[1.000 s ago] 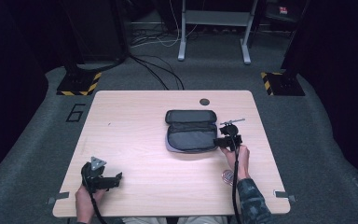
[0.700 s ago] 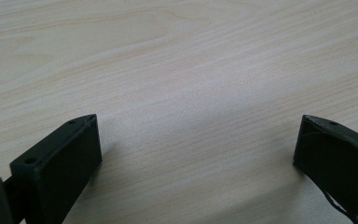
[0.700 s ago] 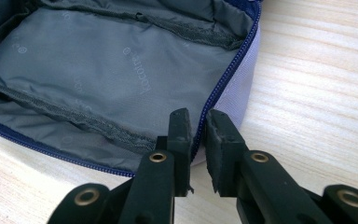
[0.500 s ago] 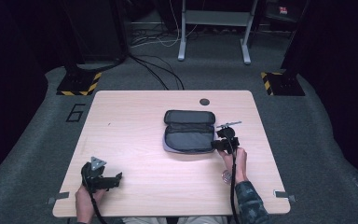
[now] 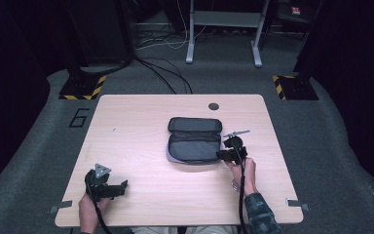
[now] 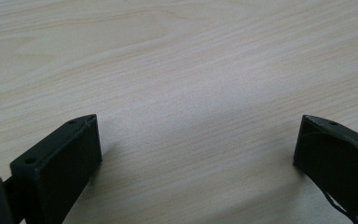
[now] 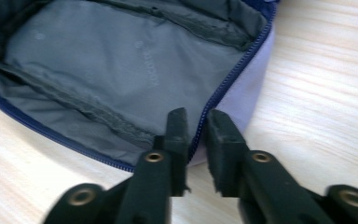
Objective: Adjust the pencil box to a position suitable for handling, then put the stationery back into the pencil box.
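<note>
An open dark pouch with a grey lining and a blue zip lies on the wooden table, right of centre. In the right gripper view the pouch gapes wide, and its zipped rim runs in between the jaws. My right gripper is at the pouch's right edge, jaws nearly together and pinching that rim. My left gripper rests low over bare wood near the front left, jaws wide apart with nothing between them.
A small dark round grommet sits in the tabletop near the far edge. Grey carpet surrounds the table, with cables and a desk frame behind it. Hazard-striped feet stand at the back left and back right.
My right gripper has shifted slightly left and nearer, onto the pouch's right rim. The left gripper has stayed put.
</note>
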`<state>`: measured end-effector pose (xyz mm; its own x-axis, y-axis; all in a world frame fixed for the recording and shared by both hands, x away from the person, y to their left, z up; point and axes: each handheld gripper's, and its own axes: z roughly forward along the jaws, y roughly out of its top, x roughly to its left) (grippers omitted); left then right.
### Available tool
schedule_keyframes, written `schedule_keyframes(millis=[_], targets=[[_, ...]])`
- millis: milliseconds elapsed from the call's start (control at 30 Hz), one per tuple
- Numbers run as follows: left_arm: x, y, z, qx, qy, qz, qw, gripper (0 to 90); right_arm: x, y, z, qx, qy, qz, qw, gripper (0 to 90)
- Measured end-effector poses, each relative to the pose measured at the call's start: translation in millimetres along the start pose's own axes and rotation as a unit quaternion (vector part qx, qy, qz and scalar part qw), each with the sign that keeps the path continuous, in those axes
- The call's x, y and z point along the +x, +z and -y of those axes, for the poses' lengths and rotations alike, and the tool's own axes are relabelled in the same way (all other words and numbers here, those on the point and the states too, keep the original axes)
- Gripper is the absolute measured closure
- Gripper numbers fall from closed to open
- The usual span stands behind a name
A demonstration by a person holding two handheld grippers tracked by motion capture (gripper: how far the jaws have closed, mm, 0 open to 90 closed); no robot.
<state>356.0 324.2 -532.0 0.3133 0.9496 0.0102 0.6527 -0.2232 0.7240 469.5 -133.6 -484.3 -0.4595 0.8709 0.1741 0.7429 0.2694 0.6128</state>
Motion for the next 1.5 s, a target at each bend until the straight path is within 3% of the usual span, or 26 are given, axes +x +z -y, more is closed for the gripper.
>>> schedule_keyframes(millis=[100,133,167,200,333,433,733,900,933,1167,1433,1500], targets=[[-0.2,0.3,0.2,-0.002,0.000,-0.002,1.0000,0.6,-2.2,-10.8,3.8,-0.025,-0.002,-0.014,0.9996,49.3],[-0.2,0.3,0.2,-0.002,0.000,-0.002,1.0000,0.6,-2.2,-10.8,3.8,-0.025,-0.002,-0.014,0.9996,49.3],[0.1,-0.1,-0.1,0.001,0.000,0.001,1.0000,0.6,-4.2,-18.6,7.2,-0.036,-0.013,-0.015,0.9991,39.4],[0.0,0.2,0.1,-0.001,0.000,0.000,1.0000,0.6,-4.2,-18.6,7.2,-0.036,-0.013,-0.015,0.9991,39.4],[-0.6,0.1,0.1,0.000,-0.004,0.001,1.0000,0.6,-7.4,-37.9,17.4,-0.043,-0.027,-0.018,0.9985,22.4],[-0.8,0.5,0.3,-0.003,-0.005,-0.001,1.0000,0.5,-10.6,-49.4,26.3,-0.048,-0.036,-0.017,0.9981,15.5],[-0.6,0.4,0.3,-0.003,-0.004,-0.001,1.0000,0.5,-23.4,-74.9,55.7,-0.057,-0.048,-0.001,0.9972,13.5],[-0.6,0.5,0.3,-0.003,-0.004,-0.001,1.0000,0.5,-24.1,-81.6,66.1,-0.056,-0.048,0.004,0.9973,11.5],[-0.6,0.5,0.3,-0.003,-0.004,-0.001,1.0000,0.5,-23.7,-84.7,72.6,-0.051,-0.057,0.006,0.9970,10.9],[-0.6,0.5,0.2,-0.003,-0.004,-0.001,1.0000,0.5,-20.7,-86.4,90.9,-0.040,-0.072,0.008,0.9966,10.2],[-0.6,0.4,0.2,-0.002,-0.004,-0.001,1.0000,0.6,-14.3,-74.5,111.5,-0.020,-0.082,0.000,0.9964,4.9],[-0.6,0.4,0.3,-0.003,-0.004,-0.001,1.0000,0.5,-12.1,-73.7,112.9,-0.015,-0.074,0.001,0.9971,4.1]])
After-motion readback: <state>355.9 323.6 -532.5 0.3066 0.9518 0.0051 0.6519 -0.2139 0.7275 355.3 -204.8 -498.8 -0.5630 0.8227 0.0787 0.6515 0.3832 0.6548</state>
